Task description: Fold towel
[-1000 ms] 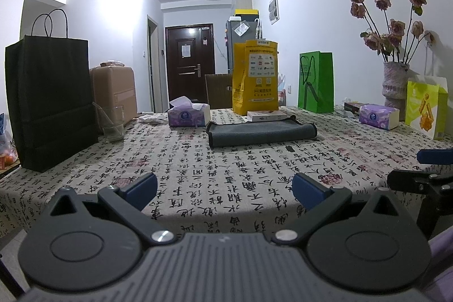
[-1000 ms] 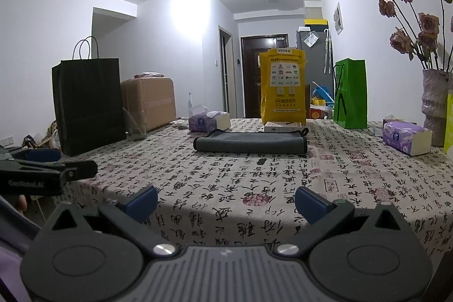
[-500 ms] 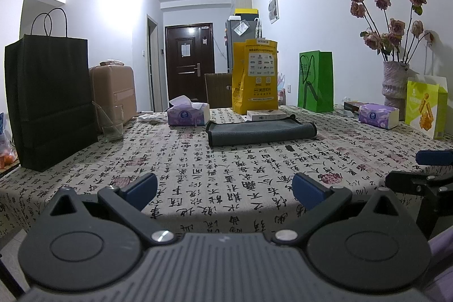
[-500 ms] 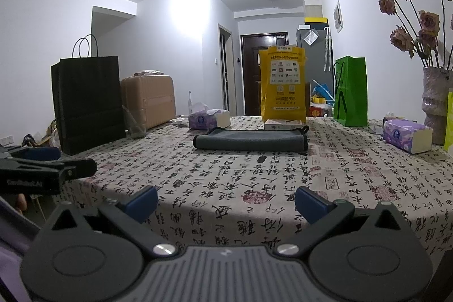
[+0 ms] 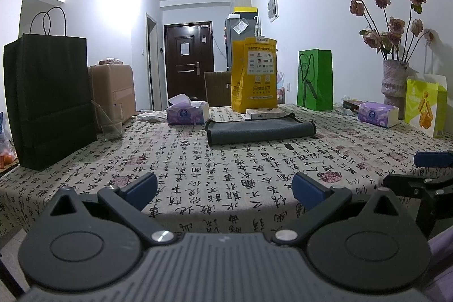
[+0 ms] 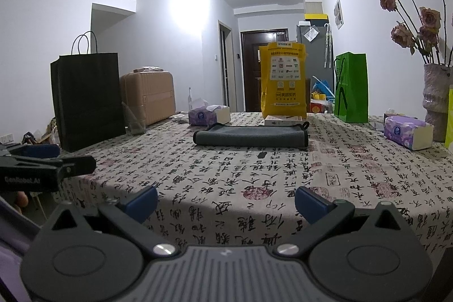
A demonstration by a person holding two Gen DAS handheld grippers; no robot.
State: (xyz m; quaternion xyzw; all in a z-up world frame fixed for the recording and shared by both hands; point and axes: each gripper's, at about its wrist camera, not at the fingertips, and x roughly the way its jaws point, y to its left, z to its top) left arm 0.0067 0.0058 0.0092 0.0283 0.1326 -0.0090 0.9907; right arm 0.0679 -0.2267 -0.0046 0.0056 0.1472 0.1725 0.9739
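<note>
Still, both the left hand-held gripper point(image 5: 225, 188) and right hand-held gripper point(image 6: 226, 198) hang released, well short of the towel point(image 5: 262, 129); a shallow pinch could lift only its top layer.

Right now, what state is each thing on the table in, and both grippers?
Towel: folded, flat on the table, untouched.
Left gripper: open, empty, at the near table edge.
Right gripper: open, empty, at the near edge.
Glass: upright, looks empty.
Black bag: standing upright.
Yellow bag: standing upright.

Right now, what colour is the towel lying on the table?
Dark grey with a black edge; the towel shows best in the right wrist view.
</note>
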